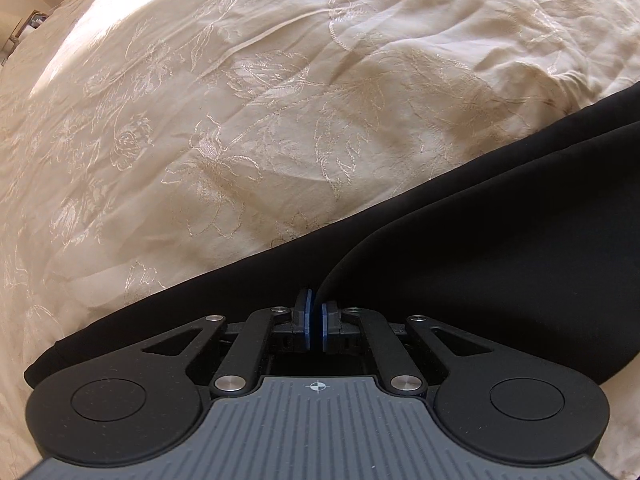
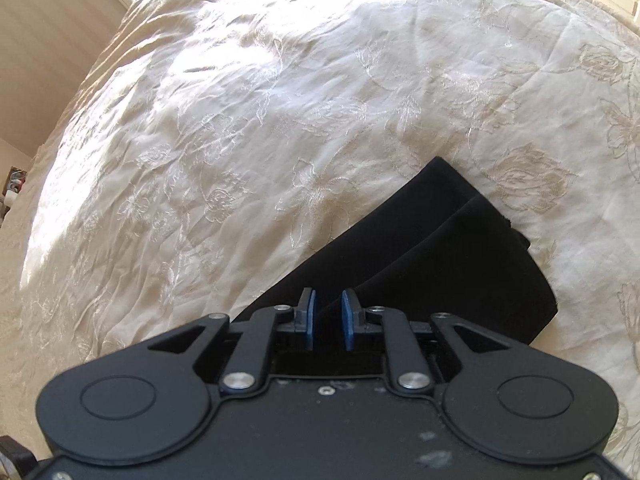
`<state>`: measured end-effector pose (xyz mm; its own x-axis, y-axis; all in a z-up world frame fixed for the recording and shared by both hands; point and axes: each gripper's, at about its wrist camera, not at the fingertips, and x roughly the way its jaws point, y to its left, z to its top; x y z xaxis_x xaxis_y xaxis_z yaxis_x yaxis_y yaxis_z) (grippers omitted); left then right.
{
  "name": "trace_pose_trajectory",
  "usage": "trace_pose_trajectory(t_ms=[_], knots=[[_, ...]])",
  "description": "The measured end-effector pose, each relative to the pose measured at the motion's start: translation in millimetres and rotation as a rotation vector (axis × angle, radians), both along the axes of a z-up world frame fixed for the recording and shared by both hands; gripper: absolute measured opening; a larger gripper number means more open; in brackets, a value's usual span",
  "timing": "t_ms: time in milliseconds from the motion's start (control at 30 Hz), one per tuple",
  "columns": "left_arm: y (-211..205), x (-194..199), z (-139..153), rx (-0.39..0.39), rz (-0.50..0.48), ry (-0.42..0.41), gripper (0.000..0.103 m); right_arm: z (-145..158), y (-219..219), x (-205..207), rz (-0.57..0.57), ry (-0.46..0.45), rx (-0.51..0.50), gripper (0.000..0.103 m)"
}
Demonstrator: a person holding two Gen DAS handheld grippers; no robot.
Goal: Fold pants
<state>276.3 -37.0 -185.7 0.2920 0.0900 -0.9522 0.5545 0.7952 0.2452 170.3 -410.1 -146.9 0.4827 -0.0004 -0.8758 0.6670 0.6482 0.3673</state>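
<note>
Black pants (image 1: 460, 240) lie on a cream embroidered bedspread (image 1: 240, 120), one layer stacked on the other. My left gripper (image 1: 317, 304) is shut, its blue pads pinching the edge of the upper layer. In the right wrist view the pants (image 2: 460, 248) end at a hem up and to the right. My right gripper (image 2: 329, 304) stands over the pants' edge with a small gap between its blue pads; dark cloth runs into the gap, and I cannot tell if it is gripped.
The bedspread (image 2: 240, 120) fills both views, wrinkled and sunlit. A wall and window frame (image 2: 80, 0) show at the far left, beyond the bed's edge.
</note>
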Motion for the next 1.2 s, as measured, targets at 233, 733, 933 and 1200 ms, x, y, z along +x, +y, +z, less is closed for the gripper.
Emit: trace_pose_trajectory(t_ms=[233, 733, 933, 1200], knots=[[-3.1, -3.8, -1.4, 0.024, 0.0, -0.014, 0.004, 9.7, -30.7, -29.8, 0.039, 0.027, -0.165, 0.027], [-5.3, -1.6, -1.4, 0.025, 0.003, -0.014, 0.005, -19.6, -58.7, -23.5, 0.112, 0.065, -0.22, 0.033], [0.6, -6.8, 13.1, -0.006, 0.015, -0.038, 0.005, -0.6, -45.5, -27.3, 0.177, -0.012, -0.234, 0.01], [4.5, 6.7, 28.9, -0.046, 0.015, -0.03, 0.005, 9.2, -51.4, 2.0, 0.155, -0.003, -0.304, 0.01]])
